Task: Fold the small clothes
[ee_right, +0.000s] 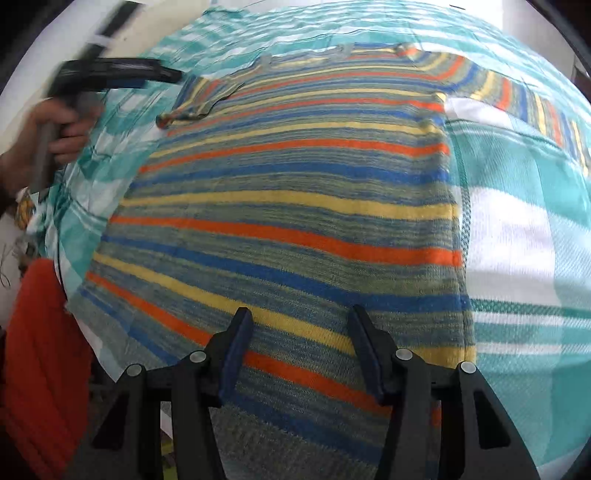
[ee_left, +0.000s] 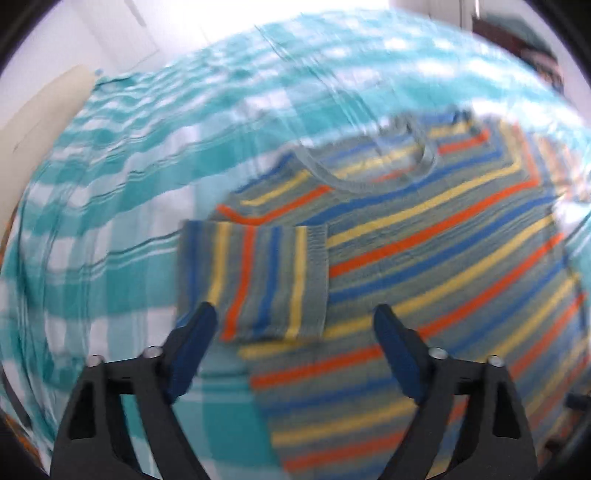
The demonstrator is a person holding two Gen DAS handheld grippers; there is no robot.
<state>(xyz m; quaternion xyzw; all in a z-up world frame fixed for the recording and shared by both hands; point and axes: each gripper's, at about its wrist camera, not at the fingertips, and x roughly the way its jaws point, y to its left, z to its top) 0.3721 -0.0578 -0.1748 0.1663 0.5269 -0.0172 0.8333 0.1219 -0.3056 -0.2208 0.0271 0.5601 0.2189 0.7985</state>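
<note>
A small striped sweater [ee_right: 288,206] in grey-green, blue, yellow and orange lies flat on a teal and white checked cloth [ee_right: 517,236]. In the left wrist view the sweater [ee_left: 443,240] has its left sleeve [ee_left: 255,280] folded in over the body. My left gripper [ee_left: 295,314] is open and empty just above that folded sleeve; it also shows in the right wrist view [ee_right: 110,74] at the upper left, held by a hand. My right gripper [ee_right: 301,317] is open and empty over the sweater's hem. The right sleeve [ee_right: 535,107] lies stretched out to the right.
An orange-red fabric [ee_right: 40,354] lies at the left edge beside the cloth. A white wall or door [ee_left: 110,29] stands behind the far edge. A dark piece of furniture [ee_left: 524,37] is at the far right.
</note>
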